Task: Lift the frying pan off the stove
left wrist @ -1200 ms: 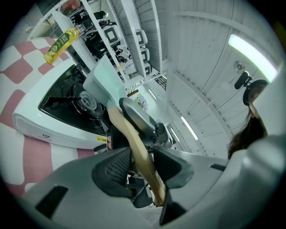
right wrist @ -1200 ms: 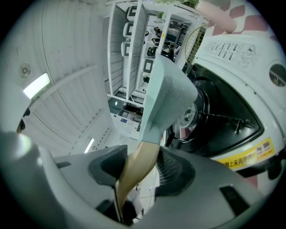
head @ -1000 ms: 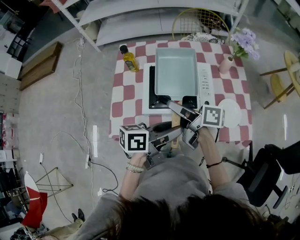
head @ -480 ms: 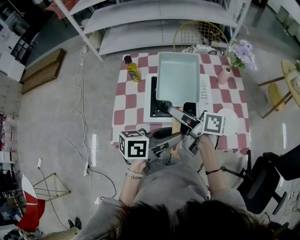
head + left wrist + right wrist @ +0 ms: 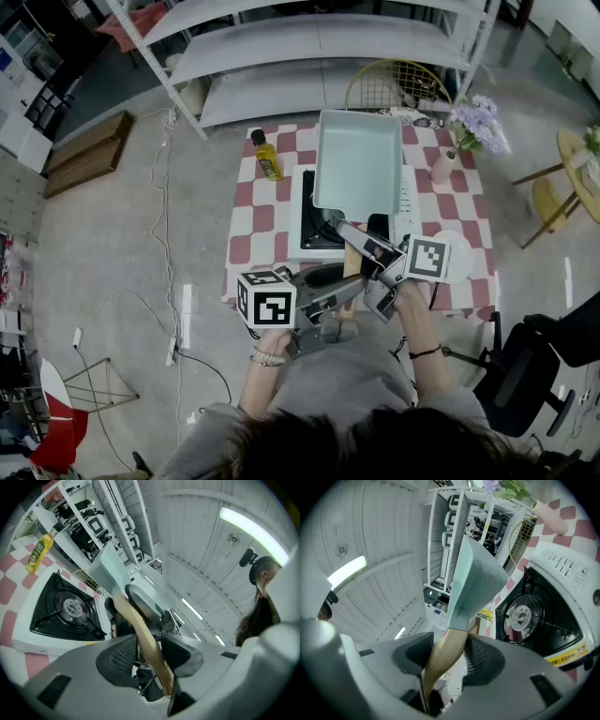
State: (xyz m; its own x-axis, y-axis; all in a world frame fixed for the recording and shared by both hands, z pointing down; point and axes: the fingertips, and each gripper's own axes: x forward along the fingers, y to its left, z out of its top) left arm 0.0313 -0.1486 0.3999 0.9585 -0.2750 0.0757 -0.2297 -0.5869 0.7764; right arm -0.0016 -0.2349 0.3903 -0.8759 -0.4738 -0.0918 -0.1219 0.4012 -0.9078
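A pale green rectangular frying pan hangs above the white single-burner stove, and the black burner shows under its near end. Its wooden handle points toward me. My left gripper is shut on the handle's near end. My right gripper is shut on it closer to the pan. In the left gripper view the handle runs between the pads, with the pan tilted over the stove. In the right gripper view the handle is pinched and the pan rises clear of the burner.
The stove stands on a red-and-white checkered table. An oil bottle is at the far left, a pink vase of purple flowers at the far right, and a white plate near right. A yellow wire chair and shelving stand behind.
The pan has risen off the stove and tilted up, uncovering the burner. Both grippers have kept their hold on the handle and moved up with it.
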